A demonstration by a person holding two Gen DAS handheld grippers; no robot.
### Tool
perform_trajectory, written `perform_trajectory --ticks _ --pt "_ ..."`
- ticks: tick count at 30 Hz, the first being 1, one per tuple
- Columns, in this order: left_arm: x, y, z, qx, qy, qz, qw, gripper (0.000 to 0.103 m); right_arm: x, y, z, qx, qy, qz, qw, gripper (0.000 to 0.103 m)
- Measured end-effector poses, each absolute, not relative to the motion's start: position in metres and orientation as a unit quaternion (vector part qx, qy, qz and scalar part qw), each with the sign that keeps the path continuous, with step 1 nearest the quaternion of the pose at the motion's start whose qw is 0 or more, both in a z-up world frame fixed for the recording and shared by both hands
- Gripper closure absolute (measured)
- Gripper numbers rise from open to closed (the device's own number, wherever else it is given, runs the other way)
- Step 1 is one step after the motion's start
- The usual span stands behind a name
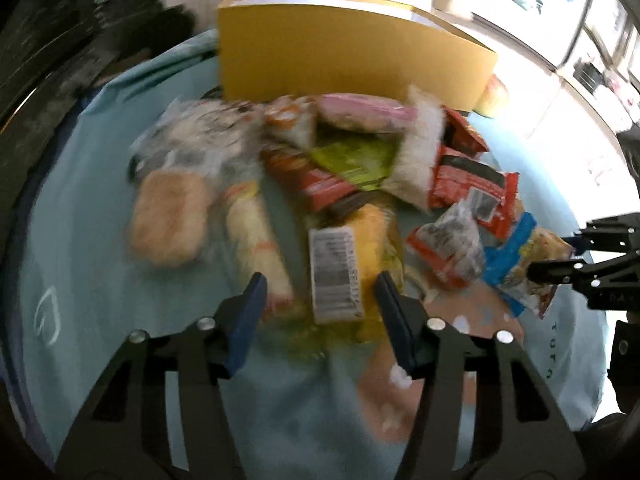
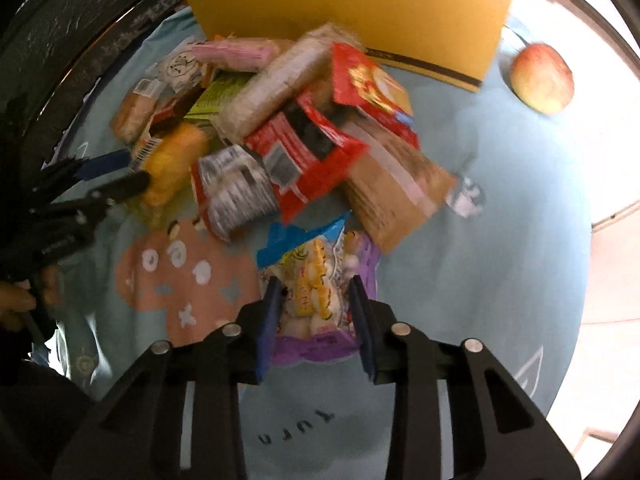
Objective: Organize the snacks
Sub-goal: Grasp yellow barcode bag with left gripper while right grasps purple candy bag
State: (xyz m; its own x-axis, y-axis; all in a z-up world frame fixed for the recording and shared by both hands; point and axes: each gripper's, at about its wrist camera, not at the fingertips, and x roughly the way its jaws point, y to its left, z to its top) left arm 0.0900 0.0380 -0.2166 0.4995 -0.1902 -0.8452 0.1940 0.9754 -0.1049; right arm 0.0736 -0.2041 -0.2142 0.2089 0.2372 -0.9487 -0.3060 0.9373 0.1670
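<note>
Two wrist views over a round surface (image 2: 500, 208) covered with a light blue printed cloth (image 1: 100, 240), on which a heap of snack packets lies in front of an upright yellow box (image 1: 352, 64).

Left view: the left hand-held gripper (image 1: 320, 292) points steeply down over a yellow packet (image 1: 372, 240) bearing a white barcode label (image 1: 334, 272). Its blue-padded fingers (image 1: 250, 312) straddle the packet, partly open; motion blur hides whether the pads touch it. Just left of it lie a pale long packet (image 1: 256, 244) and a round bun in clear wrap (image 1: 170, 220).

Right view: the right hand-held gripper (image 2: 316, 300) stands over a blue-and-purple packet of pale sweets (image 2: 316, 284) at the near edge of the heap, the jaws close against its two sides; whether the pads press on it cannot be told. Behind it lie red packets (image 2: 304, 148), a brown packet (image 2: 392, 188) and a long beige packet (image 2: 272, 88). An apple (image 2: 542, 78) rests apart, just right of the box.
</note>
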Motion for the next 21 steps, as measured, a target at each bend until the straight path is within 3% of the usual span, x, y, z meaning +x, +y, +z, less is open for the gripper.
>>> perform_trajectory --ticks 8,11,14,17,21 --pt "0.071 0.049 -0.195 0.003 0.457 -0.118 0.882 0.045 0.064 -0.209 -0.200 -0.005 0.592 0.179 0.786 0.071" --pt "0.074 0.026 -0.194 0.054 0.448 -0.135 0.882 0.031 0.066 -0.203 -0.198 -0.010 0.591 0.183 0.786 0.071" --pt "0.081 0.005 -0.204 0.096 0.447 -0.143 0.878 0.025 0.069 -0.196 -0.201 -0.018 0.596 0.192 0.779 0.071" --pt "0.091 -0.004 -0.225 0.109 0.471 -0.145 0.863 0.024 0.070 -0.190 -0.204 -0.048 0.598 0.186 0.778 0.068" --pt "0.092 -0.013 -0.244 0.152 0.481 -0.153 0.850 0.026 0.074 -0.187 -0.202 -0.075 0.586 0.170 0.789 0.054"
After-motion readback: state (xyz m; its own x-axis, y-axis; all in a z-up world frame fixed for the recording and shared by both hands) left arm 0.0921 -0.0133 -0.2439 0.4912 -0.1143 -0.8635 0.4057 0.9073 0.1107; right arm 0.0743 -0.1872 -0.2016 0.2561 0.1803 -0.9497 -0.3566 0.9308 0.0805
